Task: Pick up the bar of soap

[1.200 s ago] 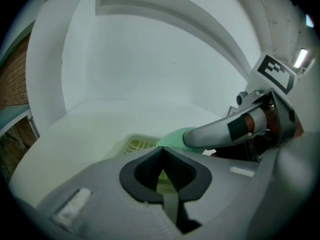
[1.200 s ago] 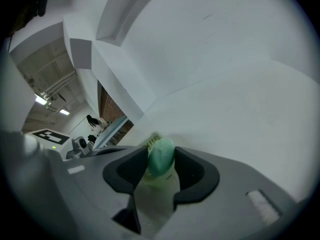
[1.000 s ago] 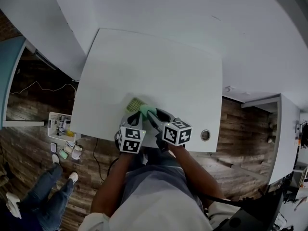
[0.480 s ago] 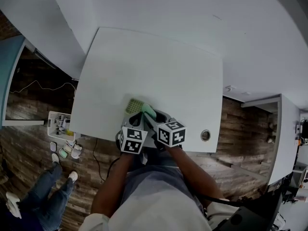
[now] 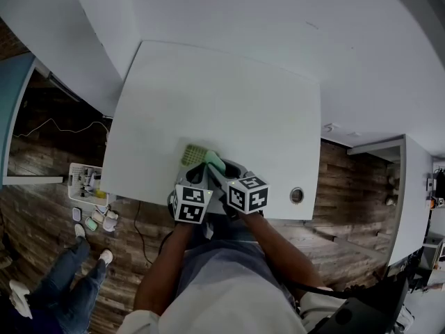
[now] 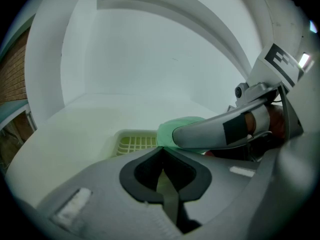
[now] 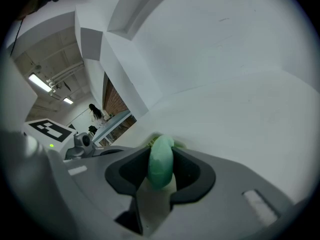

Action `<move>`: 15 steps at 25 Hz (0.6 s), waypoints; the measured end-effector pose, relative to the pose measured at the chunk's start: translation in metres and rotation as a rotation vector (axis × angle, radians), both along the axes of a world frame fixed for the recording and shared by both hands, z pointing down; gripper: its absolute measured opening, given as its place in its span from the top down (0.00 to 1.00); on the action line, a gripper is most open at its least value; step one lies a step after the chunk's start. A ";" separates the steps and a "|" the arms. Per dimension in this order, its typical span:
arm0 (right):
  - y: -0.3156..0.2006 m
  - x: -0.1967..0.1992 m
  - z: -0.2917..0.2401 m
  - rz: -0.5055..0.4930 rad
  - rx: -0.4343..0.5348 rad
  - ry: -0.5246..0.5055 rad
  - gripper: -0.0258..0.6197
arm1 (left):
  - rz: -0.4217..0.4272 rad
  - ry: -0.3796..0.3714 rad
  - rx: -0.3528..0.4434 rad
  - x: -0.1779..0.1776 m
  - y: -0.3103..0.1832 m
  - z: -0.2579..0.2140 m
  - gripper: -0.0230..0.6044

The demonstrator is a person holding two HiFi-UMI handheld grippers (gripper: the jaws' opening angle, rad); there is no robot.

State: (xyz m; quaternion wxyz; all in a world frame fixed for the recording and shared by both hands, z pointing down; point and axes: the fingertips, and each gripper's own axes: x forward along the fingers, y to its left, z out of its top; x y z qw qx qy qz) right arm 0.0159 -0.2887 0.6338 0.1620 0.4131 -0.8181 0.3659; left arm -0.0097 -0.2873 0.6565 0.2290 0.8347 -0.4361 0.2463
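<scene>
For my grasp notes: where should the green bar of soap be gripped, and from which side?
Probably across its two broad faces, at mid-length: the bar of soap is thin and rounded, so flat pads sit best there. The right hand-held gripper, whose jaws have just been closing, pinches it so, edge-up, coming from the person's side near the soap dish.

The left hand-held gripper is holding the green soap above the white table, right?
No, it is the right hand-held gripper that holds the green soap above the white table. The right gripper view shows its jaws, which have just been closing, pressed on the soap.
</scene>
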 end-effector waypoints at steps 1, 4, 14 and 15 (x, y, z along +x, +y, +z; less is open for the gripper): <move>0.000 0.000 0.000 -0.003 0.001 0.001 0.76 | -0.003 0.002 0.001 0.000 0.000 0.000 0.96; 0.001 0.000 -0.003 -0.006 0.003 -0.002 0.76 | -0.009 0.005 -0.001 -0.001 0.001 -0.002 0.96; 0.000 -0.003 -0.024 -0.002 0.033 -0.039 0.76 | -0.019 0.040 0.050 -0.003 0.000 -0.017 0.96; 0.000 -0.003 -0.027 0.000 0.038 -0.041 0.76 | -0.022 0.037 0.042 -0.004 0.001 -0.020 0.96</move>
